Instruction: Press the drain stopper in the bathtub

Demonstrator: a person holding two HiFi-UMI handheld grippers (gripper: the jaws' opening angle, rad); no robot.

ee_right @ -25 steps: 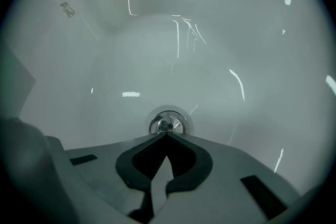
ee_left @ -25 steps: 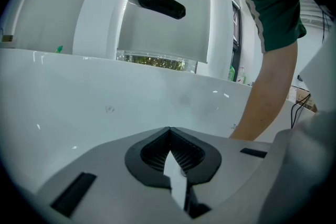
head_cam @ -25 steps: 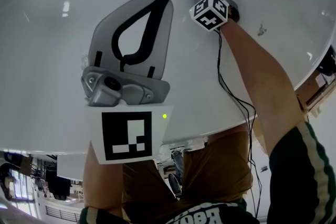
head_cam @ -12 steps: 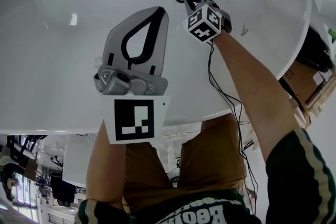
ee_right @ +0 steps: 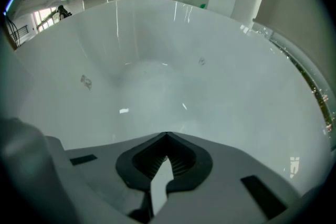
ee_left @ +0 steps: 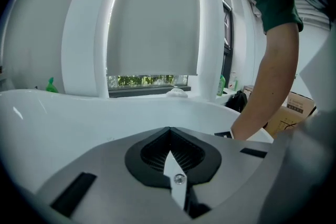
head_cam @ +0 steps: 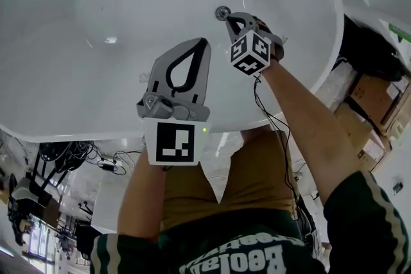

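A round metal drain stopper [head_cam: 223, 11] sits in the floor of the white bathtub [head_cam: 321, 67]. In the head view, my right gripper [head_cam: 229, 18] is shut, its tip right beside the stopper on the near side; I cannot tell if it touches. Its marker cube [head_cam: 249, 51] is just behind. The right gripper view shows the shut right gripper [ee_right: 167, 135] over bare tub wall [ee_right: 157, 39], the stopper hidden. My left gripper [head_cam: 203, 42] is shut and empty, held over the tub left of the stopper. In its own view the left gripper [ee_left: 169, 129] faces the far tub rim [ee_left: 105, 93].
Cardboard boxes [head_cam: 367, 94] stand outside the tub on the right, and cables [head_cam: 70, 154] lie on the floor to the left. A forearm [ee_left: 265, 86] crosses the left gripper view. Green bottles [ee_left: 51, 85] stand on the window ledge.
The head view has pulled back, so tub and grippers look smaller. The right gripper tip stays by the stopper. The left gripper sits closer to the right one.
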